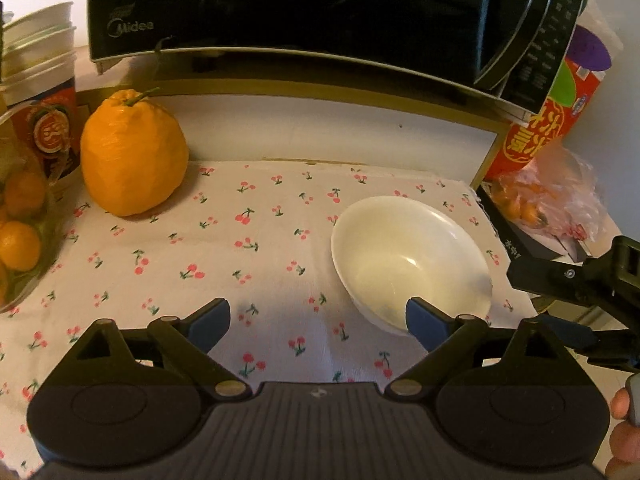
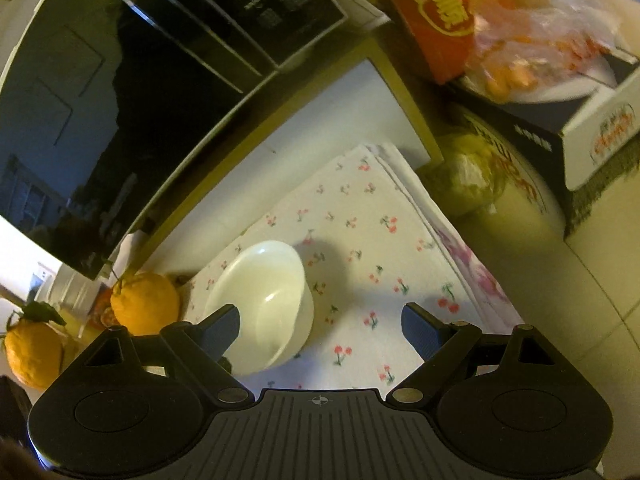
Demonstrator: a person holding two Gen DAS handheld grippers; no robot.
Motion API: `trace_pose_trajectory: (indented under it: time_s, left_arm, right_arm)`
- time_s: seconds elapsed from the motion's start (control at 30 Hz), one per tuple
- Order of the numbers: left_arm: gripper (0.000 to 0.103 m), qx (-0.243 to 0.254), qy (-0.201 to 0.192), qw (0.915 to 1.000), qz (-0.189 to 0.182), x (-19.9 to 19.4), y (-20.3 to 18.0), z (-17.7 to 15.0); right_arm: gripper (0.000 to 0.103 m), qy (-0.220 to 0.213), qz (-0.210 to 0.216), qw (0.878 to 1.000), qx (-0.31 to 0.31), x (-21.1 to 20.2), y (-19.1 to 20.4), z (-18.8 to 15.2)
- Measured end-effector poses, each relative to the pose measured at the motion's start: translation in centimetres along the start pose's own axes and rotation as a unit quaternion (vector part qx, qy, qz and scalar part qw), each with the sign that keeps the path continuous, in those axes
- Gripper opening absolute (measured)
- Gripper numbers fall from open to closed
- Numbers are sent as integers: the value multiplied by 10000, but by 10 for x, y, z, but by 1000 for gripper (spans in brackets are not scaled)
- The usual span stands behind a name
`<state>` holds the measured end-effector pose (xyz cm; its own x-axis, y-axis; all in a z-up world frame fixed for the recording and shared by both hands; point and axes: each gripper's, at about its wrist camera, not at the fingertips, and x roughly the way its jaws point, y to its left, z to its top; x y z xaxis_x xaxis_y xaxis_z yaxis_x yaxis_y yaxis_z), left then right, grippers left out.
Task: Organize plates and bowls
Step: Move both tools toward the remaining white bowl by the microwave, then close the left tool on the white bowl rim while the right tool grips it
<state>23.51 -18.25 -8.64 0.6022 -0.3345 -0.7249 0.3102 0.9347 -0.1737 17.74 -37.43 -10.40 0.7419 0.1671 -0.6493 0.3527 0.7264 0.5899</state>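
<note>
A table covered by a white cloth printed with small red cherries (image 1: pixel 248 248) holds one smooth white ceramic bowl (image 1: pixel 408 256), upright and empty, toward the right side of the cloth. A large knobbly orange citrus fruit with a green stem (image 1: pixel 134 156) stands well apart at the far left. A glossy black microwave oven (image 1: pixel 320 12) sits on a shelf above the far edge.

The left hand-held gripper (image 1: pixel 318 322) hangs over the near cloth with its blue-padded jaws wide apart and nothing between them; its right jaw overlaps the bowl's near rim in the picture, though whether it touches is hard to tell.

From the right wrist camera, the right hand-held gripper (image 2: pixel 320 328) also has its jaws spread apart, empty, with the same bowl (image 2: pixel 264 304) just beside its left jaw.

The step appears to be reaching for the bowl. To do it well, one jaw should go inside the rim and one outside, closing squarely on the wall so the slick glaze does not slip.
</note>
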Motion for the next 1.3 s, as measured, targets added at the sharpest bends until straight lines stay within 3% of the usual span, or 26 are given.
trace_pose_trajectory:
  time_s: [0.2,0.3,0.67,0.87,1.07,1.3]
  left_arm:
    - [80,-76,4,9999,-115,7,4,1]
    - [65,-73,44,9997,-250,8,6,3]
    - [35,-172,129,9981,-584,8,9,3]
    - [22,-136,143,9977,-647,9,8,4]
    - [14,-49,139,9974,-701,7,5,3]
    - [14,-56,147,9978,-636,0,6,1]
  right_arm:
    - [88,-95,9,9999,-49,12,8,-3]
    - [82,-103,-33,9999,-26,18,9,-4]
    - [43,-193,-190,9995,-132,25,17,-10]
    - [31,-216,-205,9994,-185,25,20,-12]
    - [23,-168,-100,9994,-278,24,24,-14]
    - [23,-181,-105,9990,-389,19,34,-16]
